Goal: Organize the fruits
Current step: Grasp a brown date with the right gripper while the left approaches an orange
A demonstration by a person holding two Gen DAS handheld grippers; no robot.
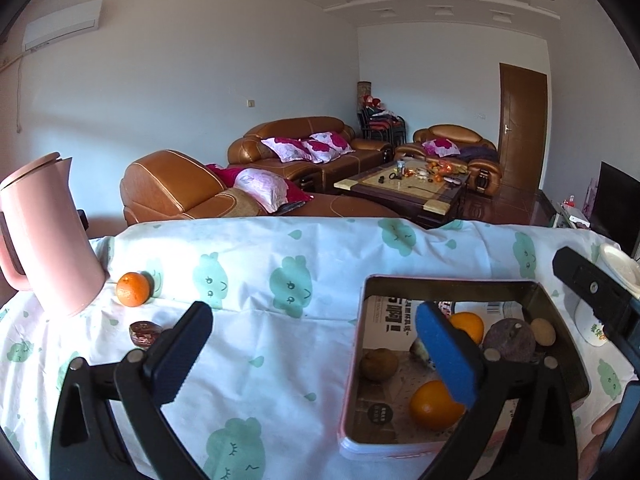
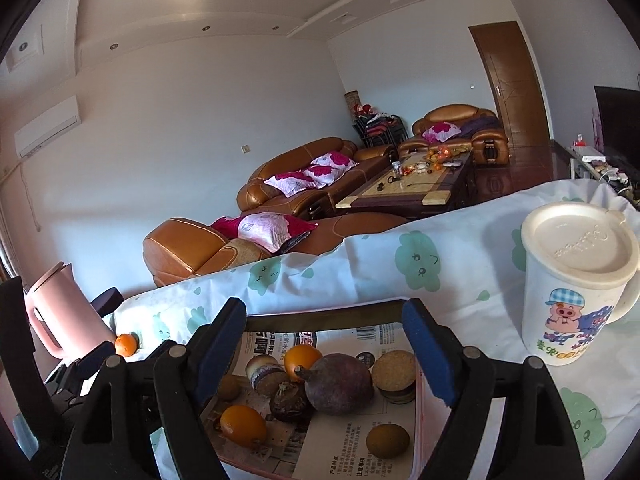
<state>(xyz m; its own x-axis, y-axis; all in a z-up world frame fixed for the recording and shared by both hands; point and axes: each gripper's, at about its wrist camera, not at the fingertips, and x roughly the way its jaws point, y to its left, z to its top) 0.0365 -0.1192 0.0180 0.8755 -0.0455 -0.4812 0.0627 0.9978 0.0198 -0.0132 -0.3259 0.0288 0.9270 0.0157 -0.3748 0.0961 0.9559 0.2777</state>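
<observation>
So, both grippers over the pink tray (image 1: 352, 380), left gripper (image 1: 316, 360) jaws wide apart holding nothing, right gripper (image 2: 328, 356) gaping empty above a purple fruit (image 2: 340, 384), tangerine (image 1: 133, 289) beside the pink kettle (image 1: 48, 240)

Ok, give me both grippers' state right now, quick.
Left gripper: open, nothing between its fingers.
Right gripper: open above the tin box, holding nothing.

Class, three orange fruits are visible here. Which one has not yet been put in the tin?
The orange beside the pink kettle lies on the cloth; the other two sit inside the tin.
</observation>
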